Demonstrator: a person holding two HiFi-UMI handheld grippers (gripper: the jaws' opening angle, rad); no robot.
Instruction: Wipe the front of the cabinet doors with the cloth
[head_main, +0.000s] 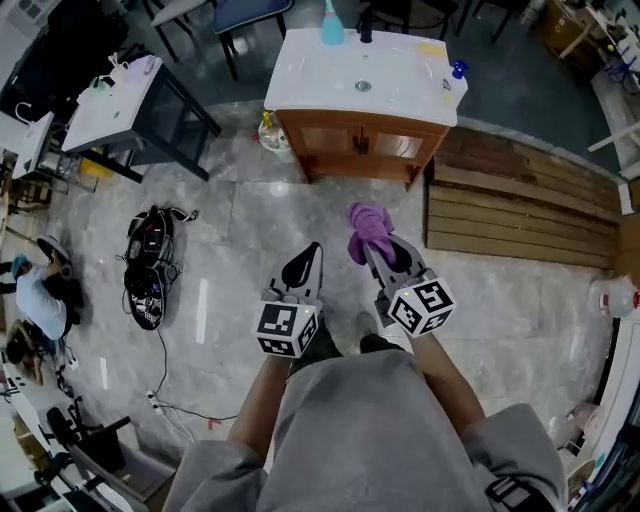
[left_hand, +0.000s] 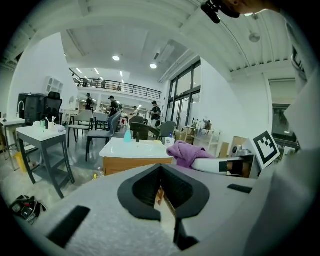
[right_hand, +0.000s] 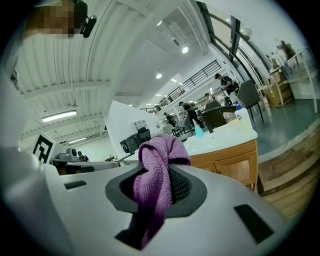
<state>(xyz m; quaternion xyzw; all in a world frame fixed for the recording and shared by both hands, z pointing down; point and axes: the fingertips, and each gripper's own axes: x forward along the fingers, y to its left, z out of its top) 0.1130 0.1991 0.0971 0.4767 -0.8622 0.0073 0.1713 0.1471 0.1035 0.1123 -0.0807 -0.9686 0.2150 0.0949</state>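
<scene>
Landmark: wooden cabinet (head_main: 362, 142) with white basin top, at the top of head view, doors facing the grippers.

Far left of cabinet, well apart: seated person (head_main: 40, 300).

Left of cabinet, well apart: grey desk (head_main: 112, 108) with white top. Small items on it, too small to tell.

Left of cabinet and nearer the camera: black gear pile (head_main: 148, 268) on marble floor, cable trailing from it.

Just beside cabinet's left foot: yellowish bottle (head_main: 268, 128) on floor.

On cabinet top: teal bottle (head_main: 332, 24) at back edge, blue-capped bottle (head_main: 456, 78) at right edge.

In front of cabinet, apart from the doors: left gripper (head_main: 304, 262), tips aimed at cabinet. In left gripper view: jaws pinched down to a sliver, nothing held, only cabinet wood visible through the gap.

Just right of that, same standoff from cabinet: right gripper (head_main: 378, 252), clamped on purple cloth (head_main: 368, 224). In right gripper view: cloth wedged between the jaws, bunched up over the tips, one end trailing down toward the camera.

Cloth between right gripper and cabinet doors, well short of the doors, no contact.

Right of cabinet: wooden slat platform (head_main: 520, 205), running up against cabinet's right side.
</scene>
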